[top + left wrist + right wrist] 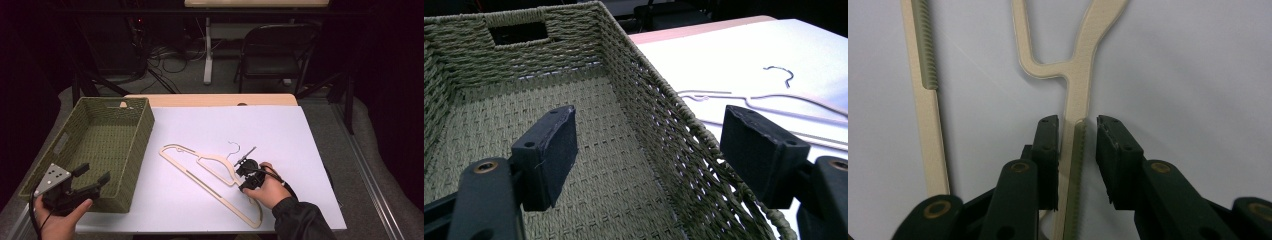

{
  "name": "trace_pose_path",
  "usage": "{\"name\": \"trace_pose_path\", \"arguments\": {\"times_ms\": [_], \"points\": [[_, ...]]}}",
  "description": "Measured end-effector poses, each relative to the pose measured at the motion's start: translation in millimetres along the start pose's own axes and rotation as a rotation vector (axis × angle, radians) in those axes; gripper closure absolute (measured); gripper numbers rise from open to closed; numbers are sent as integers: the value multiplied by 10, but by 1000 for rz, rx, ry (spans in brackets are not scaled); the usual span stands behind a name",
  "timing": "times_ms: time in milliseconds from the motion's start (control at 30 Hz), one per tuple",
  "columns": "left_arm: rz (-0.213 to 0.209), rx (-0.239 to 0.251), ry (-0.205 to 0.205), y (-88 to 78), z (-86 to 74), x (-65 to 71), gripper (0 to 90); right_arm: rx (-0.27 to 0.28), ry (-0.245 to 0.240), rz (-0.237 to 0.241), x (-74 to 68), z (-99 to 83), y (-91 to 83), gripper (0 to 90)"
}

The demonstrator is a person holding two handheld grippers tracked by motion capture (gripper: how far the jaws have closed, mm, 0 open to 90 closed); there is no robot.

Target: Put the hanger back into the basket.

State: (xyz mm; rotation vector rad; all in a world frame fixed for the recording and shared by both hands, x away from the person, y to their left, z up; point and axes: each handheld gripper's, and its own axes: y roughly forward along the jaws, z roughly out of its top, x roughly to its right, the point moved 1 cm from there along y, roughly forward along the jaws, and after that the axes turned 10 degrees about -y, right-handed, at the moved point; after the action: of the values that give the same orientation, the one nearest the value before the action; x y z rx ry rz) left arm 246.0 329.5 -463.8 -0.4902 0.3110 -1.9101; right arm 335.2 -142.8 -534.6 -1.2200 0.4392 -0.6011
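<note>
Now hanger between right tongs.

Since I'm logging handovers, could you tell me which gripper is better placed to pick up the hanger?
The right gripper: its open jaws already straddle an arm of the hanger on the white sheet. The left gripper hangs open at the basket's near corner, apart from the hanger.

The basket is woven of rough olive-green cord, matt and coarse in texture. The clothes hanger looks like pale matt wood or plastic, smooth, with ribbed grey-green non-slip strips and a thin metal hook. The tabletop carries a smooth matt white sheet over light wood. Each hand-held gripper's pads are matt black, slightly scuffed.
</note>
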Motion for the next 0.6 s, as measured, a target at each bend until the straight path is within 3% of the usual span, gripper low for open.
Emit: {"name": "trace_pose_path", "arguments": {"times_ms": [33, 300, 367, 400, 600], "points": [[0, 0, 0, 0, 0, 0, 232, 15, 6, 1, -10, 3, 18, 732], [1, 0, 0, 2, 0, 1, 232, -22, -18, -18, -23, 26, 34, 763], [2, -1, 0, 2, 0, 3, 232, -5, 5, -10, -23, 26, 45, 769], [1, 0, 0, 3, 0, 3, 232, -29, 12, -10, -22, 31, 30, 778], [2, 1, 1, -1, 3, 1, 233, -40, 19, -17, -24, 45, 35, 786]]}}
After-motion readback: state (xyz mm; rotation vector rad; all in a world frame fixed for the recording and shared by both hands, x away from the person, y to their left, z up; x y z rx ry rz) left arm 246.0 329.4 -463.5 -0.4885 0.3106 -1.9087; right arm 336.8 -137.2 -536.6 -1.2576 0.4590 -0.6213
